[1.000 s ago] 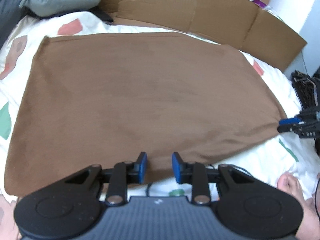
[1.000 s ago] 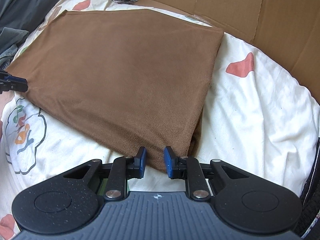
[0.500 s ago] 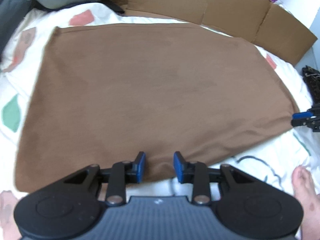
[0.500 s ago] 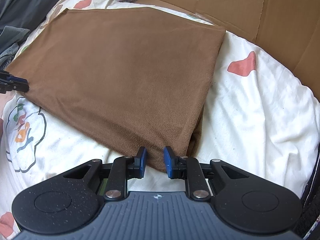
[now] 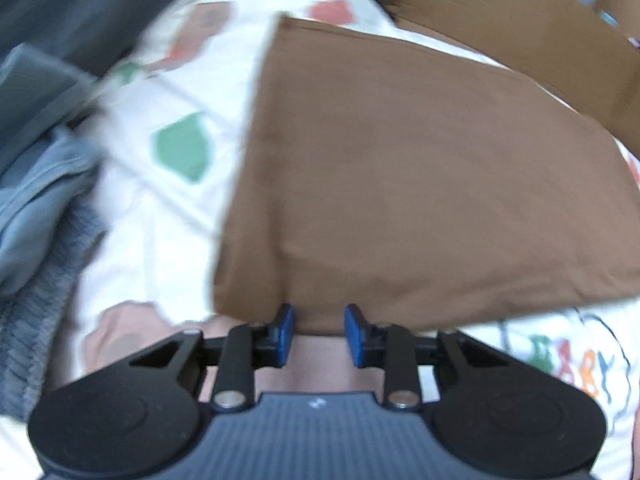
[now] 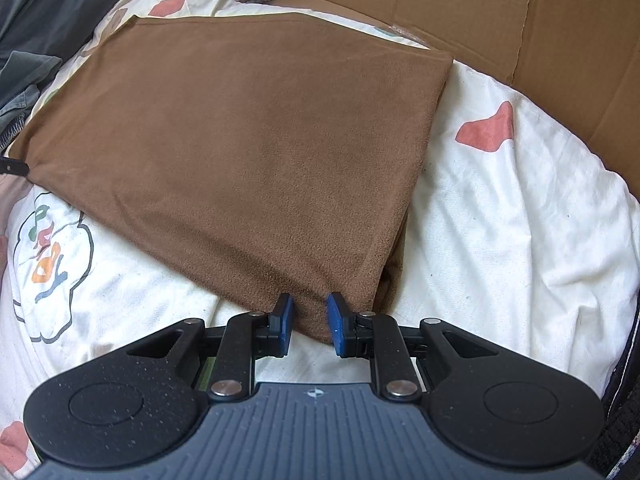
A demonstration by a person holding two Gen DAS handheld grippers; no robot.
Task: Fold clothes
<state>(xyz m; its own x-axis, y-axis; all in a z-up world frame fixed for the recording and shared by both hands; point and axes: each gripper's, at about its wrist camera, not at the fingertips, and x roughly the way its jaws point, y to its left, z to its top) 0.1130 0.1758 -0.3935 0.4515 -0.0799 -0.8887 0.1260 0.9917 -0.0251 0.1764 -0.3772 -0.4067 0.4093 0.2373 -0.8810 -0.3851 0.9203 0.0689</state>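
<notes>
Left wrist view was motion-blurred; fabric detail lost. The folded brown fleece cloth [image 6: 248,152] lay flat on the white patterned quilt [image 6: 512,232], its long axis slanting from near right to far left. Brown cardboard panels [image 6: 540,20] bordered the far side; grey clothes [image 5: 36,184] were heaped at left. The left gripper [image 5: 318,330] was closing, its pads not yet pressing the cloth's near edge. The right gripper [image 6: 310,322], narrowly parted, straddled the near corner; grip unclear.

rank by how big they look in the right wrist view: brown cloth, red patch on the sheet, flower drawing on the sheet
1. brown cloth, by far the largest, filling most of the view.
2. flower drawing, at left.
3. red patch, at right.

The drawing lies nearer the camera than the patch, so that gap is unsure.
</notes>
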